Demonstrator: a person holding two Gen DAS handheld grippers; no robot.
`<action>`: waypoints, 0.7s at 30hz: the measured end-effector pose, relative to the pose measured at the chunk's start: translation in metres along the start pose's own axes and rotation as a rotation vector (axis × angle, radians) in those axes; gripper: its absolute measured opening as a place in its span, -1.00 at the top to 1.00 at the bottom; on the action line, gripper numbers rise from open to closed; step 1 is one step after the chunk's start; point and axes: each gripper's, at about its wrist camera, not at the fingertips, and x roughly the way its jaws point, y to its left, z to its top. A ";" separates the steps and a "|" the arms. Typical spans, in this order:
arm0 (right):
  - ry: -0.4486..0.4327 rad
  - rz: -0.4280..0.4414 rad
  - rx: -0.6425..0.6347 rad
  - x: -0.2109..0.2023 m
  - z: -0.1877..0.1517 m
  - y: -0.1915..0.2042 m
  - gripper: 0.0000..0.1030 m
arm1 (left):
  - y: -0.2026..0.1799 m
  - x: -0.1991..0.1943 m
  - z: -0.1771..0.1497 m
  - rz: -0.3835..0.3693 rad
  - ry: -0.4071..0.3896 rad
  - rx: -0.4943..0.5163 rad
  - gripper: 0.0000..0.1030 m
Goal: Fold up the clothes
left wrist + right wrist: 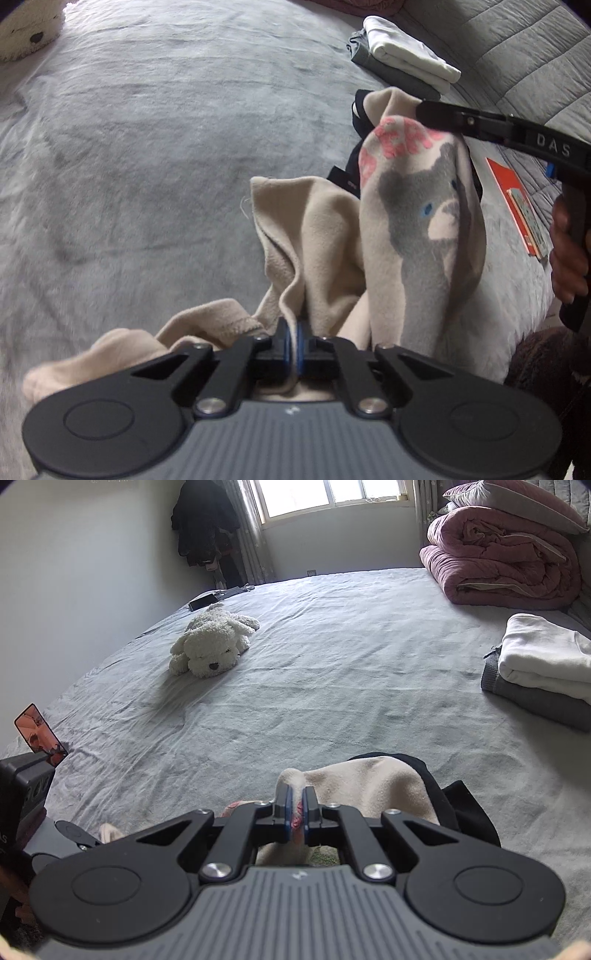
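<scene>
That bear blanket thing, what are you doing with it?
A person is folding clothes on a bed with a pair of tongs in each hand. Both are clamped on the same beige fleece garment with a grey bear print. The left tongs pinch a plain beige edge low down, and the right tongs hold a pink-printed part up higher, so it hangs between them. A folded white and grey pile already sits on the grey bedsheet.
</scene>
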 end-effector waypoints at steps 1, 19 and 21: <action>-0.001 0.003 0.000 -0.001 0.000 0.000 0.88 | -0.002 -0.002 -0.005 0.000 0.010 -0.004 0.94; -0.002 -0.009 0.002 -0.006 0.000 0.003 0.88 | 0.016 -0.042 0.025 -0.015 -0.141 -0.080 0.49; -0.003 -0.024 -0.004 -0.008 0.000 0.005 0.88 | 0.019 -0.040 0.033 -0.055 -0.190 -0.084 0.50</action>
